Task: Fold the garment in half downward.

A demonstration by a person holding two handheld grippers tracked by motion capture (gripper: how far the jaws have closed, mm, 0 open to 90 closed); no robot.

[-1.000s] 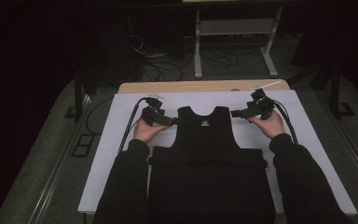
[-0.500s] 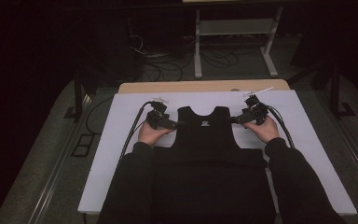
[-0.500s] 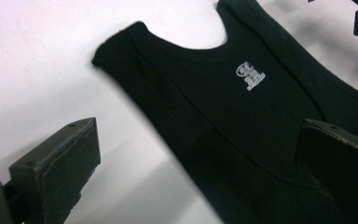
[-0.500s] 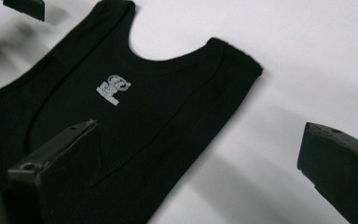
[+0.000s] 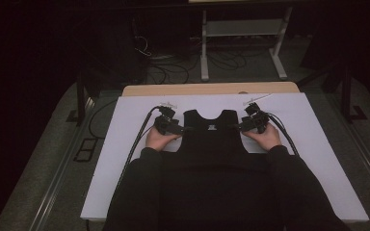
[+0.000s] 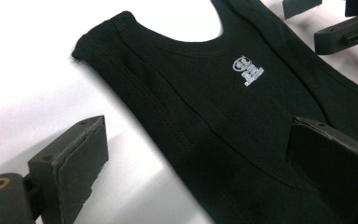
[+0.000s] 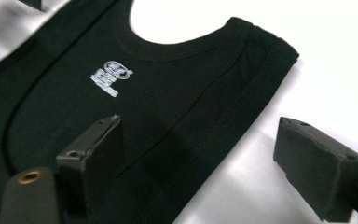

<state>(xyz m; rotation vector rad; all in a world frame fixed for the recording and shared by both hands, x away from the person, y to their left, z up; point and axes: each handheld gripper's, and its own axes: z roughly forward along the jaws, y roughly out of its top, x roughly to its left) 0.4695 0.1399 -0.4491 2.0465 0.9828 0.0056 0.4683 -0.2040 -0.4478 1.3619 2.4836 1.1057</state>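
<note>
A black tank top with a small white logo lies flat on a white board, neckline away from me. My left gripper sits at its left shoulder strap. In the left gripper view the jaws stand apart, one over bare board, one over the cloth, the armhole edge between them. My right gripper mirrors this at the right strap. Its jaws straddle that strap's edge. Both pairs of jaws have just been closing, and the pads do not press the cloth.
The board rests on a wooden table whose far edge shows. Cables trail from both grippers along the board. A metal stand and floor cables lie beyond the table. My sleeves cover the shirt's lower part.
Both hands have drawn in toward the shirt's shoulder straps. The right hand has sunk lower and moved left onto its strap.
</note>
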